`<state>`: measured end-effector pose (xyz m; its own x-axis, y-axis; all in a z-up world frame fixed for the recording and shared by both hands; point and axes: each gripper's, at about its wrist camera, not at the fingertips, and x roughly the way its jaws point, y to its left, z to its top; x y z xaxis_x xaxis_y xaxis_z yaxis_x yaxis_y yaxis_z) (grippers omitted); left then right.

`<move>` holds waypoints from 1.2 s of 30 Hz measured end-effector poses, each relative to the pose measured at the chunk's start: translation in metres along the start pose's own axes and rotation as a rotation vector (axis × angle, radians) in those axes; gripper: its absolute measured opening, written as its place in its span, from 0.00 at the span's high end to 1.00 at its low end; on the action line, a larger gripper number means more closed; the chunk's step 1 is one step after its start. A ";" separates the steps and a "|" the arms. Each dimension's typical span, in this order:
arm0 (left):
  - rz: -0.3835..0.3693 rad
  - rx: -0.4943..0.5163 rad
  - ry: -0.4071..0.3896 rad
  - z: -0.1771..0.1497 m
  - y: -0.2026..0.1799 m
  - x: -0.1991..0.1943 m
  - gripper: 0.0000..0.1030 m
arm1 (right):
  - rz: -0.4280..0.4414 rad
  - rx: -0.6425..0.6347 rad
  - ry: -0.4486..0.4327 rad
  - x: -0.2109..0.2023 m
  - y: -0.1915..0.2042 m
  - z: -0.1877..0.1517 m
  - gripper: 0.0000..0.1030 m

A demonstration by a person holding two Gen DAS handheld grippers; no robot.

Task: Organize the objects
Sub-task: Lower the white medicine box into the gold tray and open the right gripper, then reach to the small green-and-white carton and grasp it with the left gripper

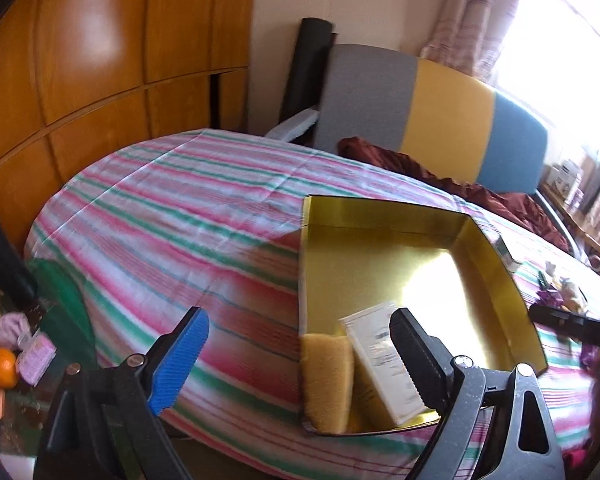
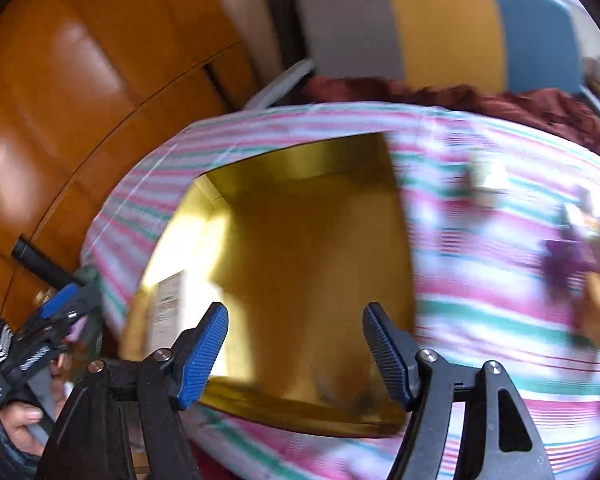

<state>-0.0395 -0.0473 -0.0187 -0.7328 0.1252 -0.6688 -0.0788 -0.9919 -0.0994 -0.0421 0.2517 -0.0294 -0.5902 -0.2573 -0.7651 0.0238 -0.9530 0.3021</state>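
A shiny gold box (image 1: pixel 496 264) lies open on the striped bedspread (image 1: pixel 172 216). Inside its near left corner lie a yellow sponge (image 1: pixel 327 380) and a white packet (image 1: pixel 380 364). My left gripper (image 1: pixel 300 352) is open and empty, hovering at the box's near left edge. In the blurred right wrist view my right gripper (image 2: pixel 296 340) is open and empty over the near edge of the gold box (image 2: pixel 300 168); the white packet (image 2: pixel 168 312) shows at the box's left. Small loose items (image 2: pixel 580 256), purple and yellowish, lie on the bedspread right of the box; they also show in the left wrist view (image 1: pixel 560 292).
A grey, yellow and blue headboard (image 1: pixel 440 112) and a dark red blanket (image 1: pixel 460 184) are at the far end. An orange wooden wardrobe (image 1: pixel 100 60) stands left. An orange fruit (image 1: pixel 3 366) and pink items (image 1: pixel 32 352) lie low at left. A small box (image 1: pixel 506 252) sits beyond the gold box.
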 end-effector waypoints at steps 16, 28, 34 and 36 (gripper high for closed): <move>-0.217 0.218 0.045 0.024 -0.131 0.010 0.10 | -0.474 0.392 -0.164 -0.097 -0.244 -0.001 0.19; -0.331 0.341 0.126 0.048 -0.252 0.046 0.10 | -0.342 0.610 -0.145 -0.107 -0.280 -0.014 0.19; -0.342 0.357 0.234 0.055 -0.300 0.091 0.10 | -0.308 0.607 -0.145 -0.107 -0.280 -0.014 0.19; -0.332 0.359 0.245 0.057 -0.313 0.104 0.11 | -0.298 0.612 -0.145 -0.107 -0.280 -0.015 0.19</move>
<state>-0.1295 0.2750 -0.0156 -0.4534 0.3915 -0.8007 -0.5362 -0.8374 -0.1059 0.0260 0.5441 -0.0408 -0.6038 0.0654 -0.7944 -0.5898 -0.7071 0.3901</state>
